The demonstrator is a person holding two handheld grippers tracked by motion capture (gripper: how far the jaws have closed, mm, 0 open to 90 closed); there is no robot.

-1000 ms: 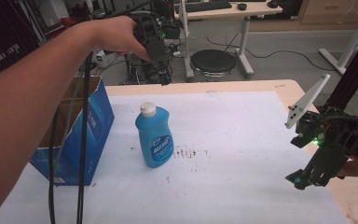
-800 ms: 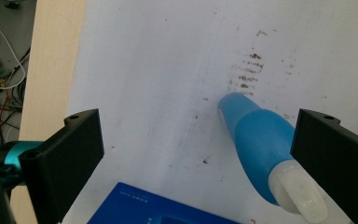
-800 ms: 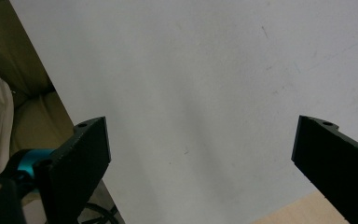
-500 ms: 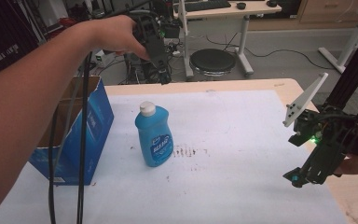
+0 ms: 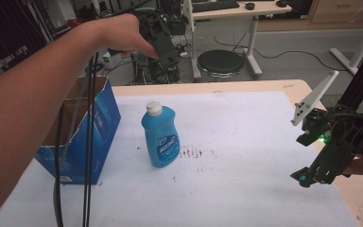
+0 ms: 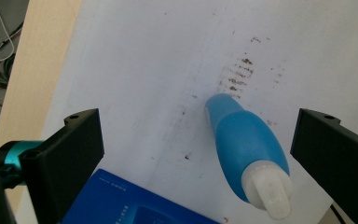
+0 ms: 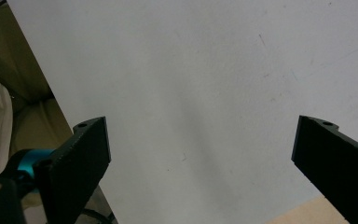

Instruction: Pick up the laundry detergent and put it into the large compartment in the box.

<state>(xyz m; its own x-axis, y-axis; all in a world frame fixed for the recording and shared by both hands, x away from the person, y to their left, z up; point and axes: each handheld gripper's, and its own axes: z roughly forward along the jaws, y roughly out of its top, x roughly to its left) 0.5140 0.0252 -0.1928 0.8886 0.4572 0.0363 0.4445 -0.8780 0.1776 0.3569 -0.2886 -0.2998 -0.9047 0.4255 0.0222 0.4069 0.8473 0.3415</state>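
- The bottle (image 5: 160, 137) stands upright on the white sheet (image 5: 246, 123) of the table, left of the middle and nearer the far edge than the near one. Its long axis runs straight up, with the white cap (image 5: 154, 109) on top.
- In the left gripper view the bottle (image 6: 248, 147) is seen from above, cap nearest the camera and base resting on the sheet.
- It looks like stiff, smooth plastic filled with liquid, so likely fairly heavy and slippery. The body is flat and wide with a slimmer shoulder under the cap; the best hold is probably across the narrow sides at the waist or just below the cap, squeezing gently so it neither tips nor slides.
- The blue box (image 5: 82, 137) stands open-topped just beside the bottle, toward the left edge, apart from it.
- The left gripper (image 5: 158, 40) hangs high above the far edge, jaws spread wide and empty, the bottle between them in its own view.
- The right gripper (image 5: 312, 175) hovers near the right edge, well apart from the bottle, jaws also wide apart with nothing in them.
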